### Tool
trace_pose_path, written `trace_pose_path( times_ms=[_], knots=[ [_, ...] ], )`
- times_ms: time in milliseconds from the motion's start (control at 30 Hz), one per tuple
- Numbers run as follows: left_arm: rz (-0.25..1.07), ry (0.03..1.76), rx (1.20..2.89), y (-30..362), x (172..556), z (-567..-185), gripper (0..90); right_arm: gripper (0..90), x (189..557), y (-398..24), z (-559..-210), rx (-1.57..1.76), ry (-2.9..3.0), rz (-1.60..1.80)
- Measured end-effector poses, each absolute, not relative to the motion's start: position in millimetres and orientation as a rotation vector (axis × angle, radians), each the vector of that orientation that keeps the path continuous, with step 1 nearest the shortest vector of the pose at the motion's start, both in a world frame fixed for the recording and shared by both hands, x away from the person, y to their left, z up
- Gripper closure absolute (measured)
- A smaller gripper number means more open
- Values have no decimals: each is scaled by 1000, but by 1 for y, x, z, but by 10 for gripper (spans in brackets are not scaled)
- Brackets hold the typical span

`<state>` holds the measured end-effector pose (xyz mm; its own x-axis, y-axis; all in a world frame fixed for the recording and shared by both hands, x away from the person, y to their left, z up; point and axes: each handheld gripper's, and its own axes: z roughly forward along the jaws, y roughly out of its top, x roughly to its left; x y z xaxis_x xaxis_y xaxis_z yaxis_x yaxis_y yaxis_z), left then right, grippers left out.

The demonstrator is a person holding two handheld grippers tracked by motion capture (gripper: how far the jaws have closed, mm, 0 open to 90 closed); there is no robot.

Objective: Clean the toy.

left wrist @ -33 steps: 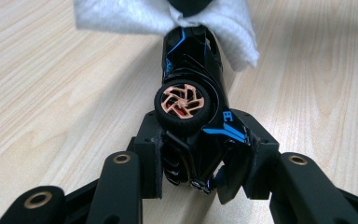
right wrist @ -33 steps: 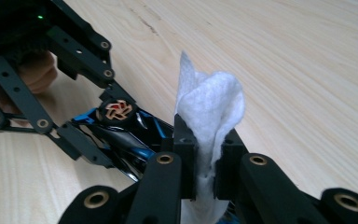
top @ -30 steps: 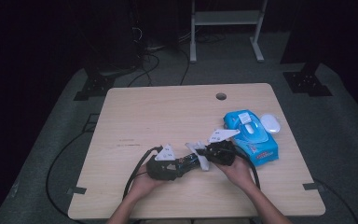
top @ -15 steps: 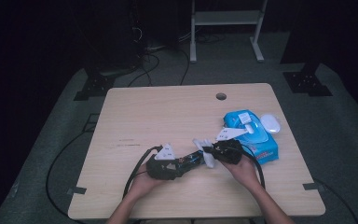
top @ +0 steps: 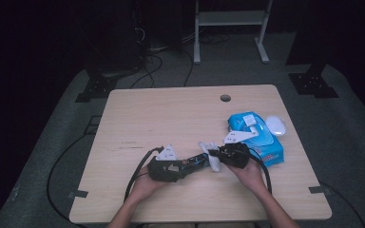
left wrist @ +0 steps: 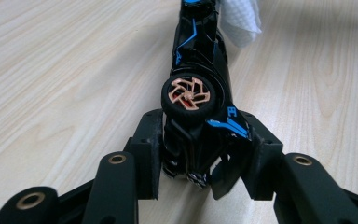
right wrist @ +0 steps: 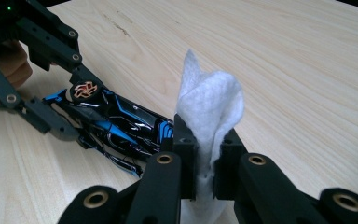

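Two hands lie low on the table point(top: 138, 114) — the left gripper point(top: 183, 167) clamping the toy car point(top: 196, 162), its jaws just easing wider, the right gripper point(top: 217, 156) pinching a white wipe point(top: 210, 153) at the car's far end.

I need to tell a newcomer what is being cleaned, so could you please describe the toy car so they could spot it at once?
On the light wooden table, near its front edge, the left gripper clamps a slim black toy car with bright blue stripes. Its copper-coloured wheel sets it apart from the white wipe and blue wipes pack beside it.
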<state>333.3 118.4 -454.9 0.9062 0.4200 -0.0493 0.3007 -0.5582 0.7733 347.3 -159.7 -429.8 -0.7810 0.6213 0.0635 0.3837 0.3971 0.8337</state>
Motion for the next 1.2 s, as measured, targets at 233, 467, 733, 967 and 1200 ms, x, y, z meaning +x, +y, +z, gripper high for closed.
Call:
trace_pose_path(
  times_ms=[233, 467, 733, 967, 1200],
  knots=[
    [178, 500, 2203, 119, 334, -455, 577, 809, 348, -156, -428, 872, 2421, 1307],
    [185, 489, 2211, 118, 333, -454, 578, 643, 347, -153, -411, 822, 2466, 1261],
    [190, 483, 2213, 116, 334, -454, 583, 824, 348, -162, -413, 881, 2435, 1213],
    [193, 479, 2211, 114, 333, -455, 586, 829, 344, -109, -417, 754, 2565, 1384],
    [196, 468, 2216, 116, 334, -455, 587, 830, 353, -132, -421, 792, 2470, 1235]
  ],
)
